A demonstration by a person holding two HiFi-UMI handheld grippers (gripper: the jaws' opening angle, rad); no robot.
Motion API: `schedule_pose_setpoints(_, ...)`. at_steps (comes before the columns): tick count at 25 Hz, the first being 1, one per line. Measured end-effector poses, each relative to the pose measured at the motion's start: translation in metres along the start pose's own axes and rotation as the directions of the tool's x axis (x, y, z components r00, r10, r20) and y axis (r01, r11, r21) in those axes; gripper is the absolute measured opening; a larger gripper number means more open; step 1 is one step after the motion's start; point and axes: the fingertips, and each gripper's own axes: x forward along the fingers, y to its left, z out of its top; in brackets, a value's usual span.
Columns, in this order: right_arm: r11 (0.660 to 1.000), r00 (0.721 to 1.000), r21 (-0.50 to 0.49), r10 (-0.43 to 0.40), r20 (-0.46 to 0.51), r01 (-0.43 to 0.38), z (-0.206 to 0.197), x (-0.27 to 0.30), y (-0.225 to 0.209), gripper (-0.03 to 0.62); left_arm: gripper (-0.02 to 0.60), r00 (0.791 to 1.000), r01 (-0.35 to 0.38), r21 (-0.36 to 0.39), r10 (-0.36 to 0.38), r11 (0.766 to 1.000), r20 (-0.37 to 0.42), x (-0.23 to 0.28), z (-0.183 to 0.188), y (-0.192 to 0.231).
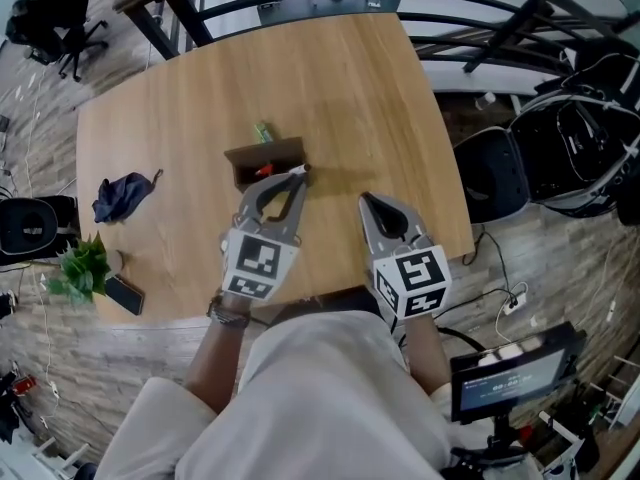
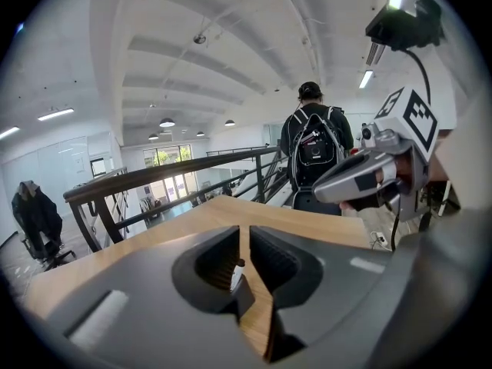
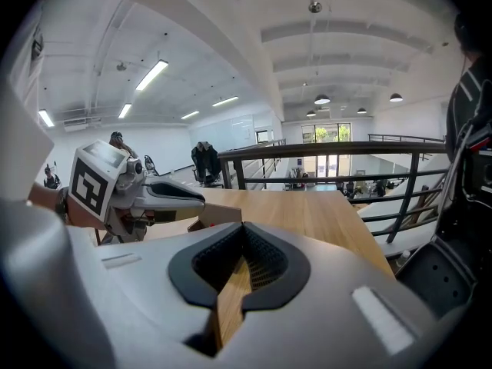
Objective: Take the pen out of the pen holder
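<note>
Left gripper (image 1: 299, 174) fingers pinch the pen (image 2: 237, 272) at the pen holder (image 1: 250, 158); best lift straight up, slowly, so the holder doesn't tip; right gripper (image 1: 366, 200) fingers pressed together, empty

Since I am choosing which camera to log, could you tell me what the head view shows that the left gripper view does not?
Head view only: the pen holder, a blue cloth, a plant and a phone. Left gripper view only: a person with a backpack. Both: the table, the right gripper and the pen between the left gripper's jaws.
</note>
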Motion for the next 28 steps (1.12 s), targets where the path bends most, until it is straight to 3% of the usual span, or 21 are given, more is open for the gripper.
schedule_pose_setpoints(10,1.000,0.999,0.022,0.007,-0.040,-0.006,-0.014,0.005,-0.006,0.003,0.063,0.995,0.019,0.018,-0.017,1.000,-0.099,0.023,-0.037,0.001)
schedule_pose_setpoints(17,0.999,0.998,0.035,0.020,-0.062,-0.018,-0.021,0.010,-0.008,0.003,0.075,0.981,0.032,0.156,-0.001,0.987,-0.192,0.041,-0.062,0.003)
schedule_pose_setpoints(28,0.999,0.996,0.038,0.033,-0.083,-0.030,-0.027,0.015,-0.012,0.003,0.092,0.955,0.092,0.250,-0.015,0.964,-0.295,0.053,-0.086,0.000)
